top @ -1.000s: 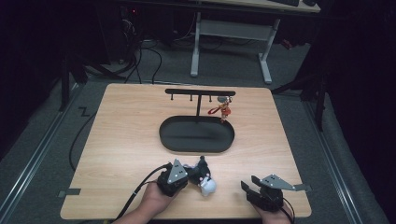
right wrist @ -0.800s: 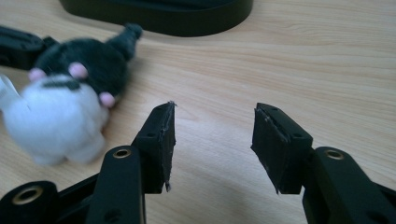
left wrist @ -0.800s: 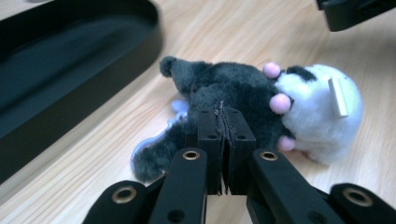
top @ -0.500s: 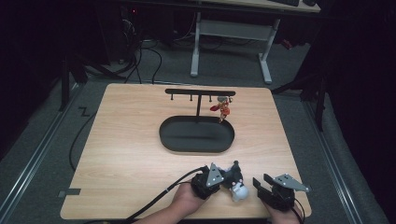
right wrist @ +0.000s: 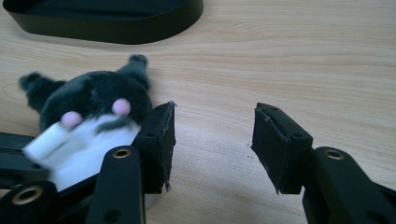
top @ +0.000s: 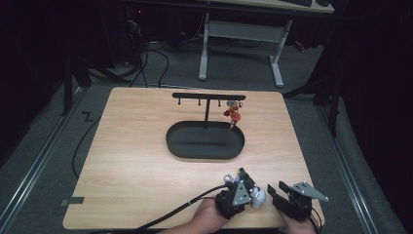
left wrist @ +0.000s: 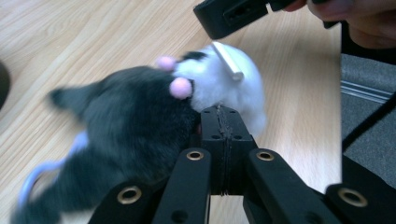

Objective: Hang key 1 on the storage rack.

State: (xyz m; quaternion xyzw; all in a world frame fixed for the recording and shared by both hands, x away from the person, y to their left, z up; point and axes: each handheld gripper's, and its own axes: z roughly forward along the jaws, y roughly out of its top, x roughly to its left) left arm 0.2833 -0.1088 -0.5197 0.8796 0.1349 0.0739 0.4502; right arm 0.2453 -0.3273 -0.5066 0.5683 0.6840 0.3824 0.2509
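Carrying a plush keychain toy point(left wrist: 140, 126), dark grey with a white face and two pink pom-poms, I have my left gripper point(top: 242, 191) pinched shut on its fluff just where the dark head meets the white part, and the toy sits low over the near edge of the wooden table point(top: 136, 161), at about five o'clock from the table's middle. My right gripper point(top: 287, 197) waits just beside it at three o'clock, its jaws spread wide and holding nothing, with bare wood between them in the right gripper view. I judge this to be a handover or a two-handed grip before hanging the toy: the black rack point(top: 208, 97) at twelve o'clock has free pegs, and a small red figure point(top: 234, 115) already hangs near its right end. Next I should bring the pale loop point(left wrist: 35, 179) at the toy's tail end within reach, so the open jaws can close on loop or body without nipping my own left jaw. Room is tight behind me, since the table's edge lies right at my wrists, and its right edge is near my right hand. Ahead, open wood runs to the black oval tray point(top: 204, 141), which I must clear on the way up.
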